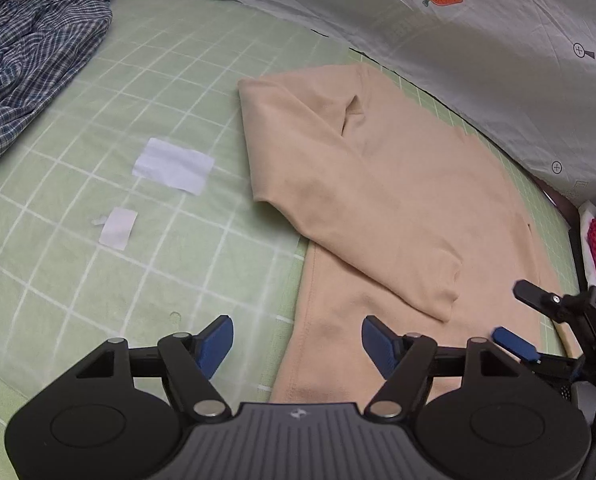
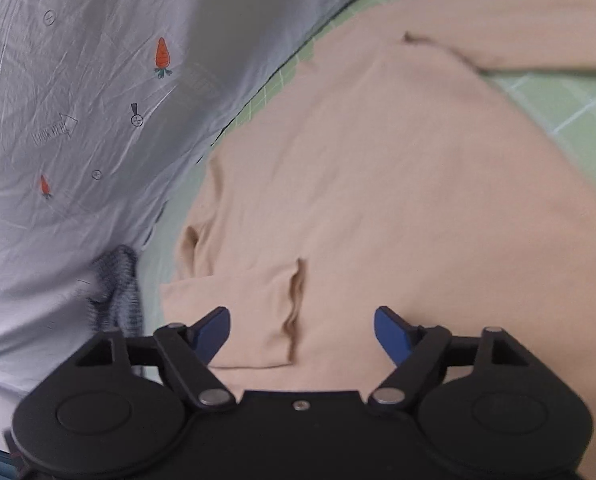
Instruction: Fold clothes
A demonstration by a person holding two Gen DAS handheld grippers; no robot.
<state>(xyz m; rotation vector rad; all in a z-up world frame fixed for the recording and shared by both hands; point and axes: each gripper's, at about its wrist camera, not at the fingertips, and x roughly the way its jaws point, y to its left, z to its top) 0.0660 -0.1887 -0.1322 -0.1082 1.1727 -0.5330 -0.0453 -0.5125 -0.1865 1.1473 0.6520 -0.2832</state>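
Left wrist view shows us the beige top (image 1: 397,200) flat on the green checked bed sheet (image 1: 118,280), along the sheet's far edge by the grey carrot-print cloth (image 1: 477,60), one sleeve folded across its body. Our left gripper (image 1: 298,346) hovers at the hem, jaws spread and empty. Our right gripper (image 2: 301,330), jaws likewise released, sits over the other sleeve cuff (nearer it, we judge). The top's long axis runs away from the left jaws. Its far sleeve is cut off in the right wrist view; a checked shirt (image 1: 38,48) lies crumpled at the far left corner.

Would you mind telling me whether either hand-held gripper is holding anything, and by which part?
Nothing is held. The left hand-held gripper and right hand-held gripper are both open above the beige top.
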